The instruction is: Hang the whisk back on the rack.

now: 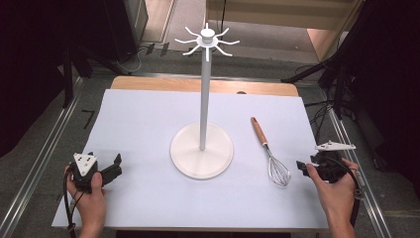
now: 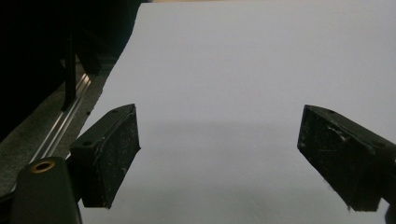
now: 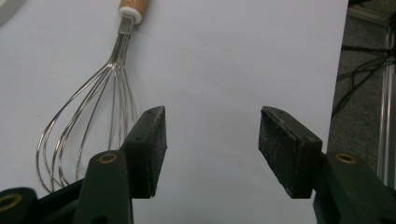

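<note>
**Counter inventory: whisk, hook stand, two hand-held grippers**

We list one whisk (image 1: 271, 152), lying flat on the white sheet (image 1: 148, 124) that covers the counter (image 1: 198, 85). Its wooden handle points away from us and slightly left; its wire head points toward us, toward the near right part of the sheet. In the right gripper view the wire loops (image 3: 88, 121) lie just left of the left finger, apart from it, with the white collar and the start of the wooden handle at the top edge.

We list one white stand (image 1: 202, 148): a round base near the middle of the sheet, an upright pole, and a ring of curved hooks (image 1: 207, 40) at the top. The hooks carry nothing. The whisk lies to the right of the base, near it but not touching.

We list the right gripper (image 1: 309, 167), held in the right hand (image 1: 337, 191) at the right edge of the sheet, just beside the whisk's wire head. Its fingers (image 3: 149, 149) stand about half apart, with bare sheet between them and nothing gripped.

We list the left gripper (image 1: 115, 168), held in the left hand (image 1: 89, 198) at the near left part of the sheet, well apart from both whisk and stand. Its fingers (image 2: 112, 154) stand wide, with plain white sheet between them and nothing held.

We note a wooden strip of counter showing beyond the far edge of the sheet, and dark floor with metal rails (image 1: 44, 163) on either side.
</note>
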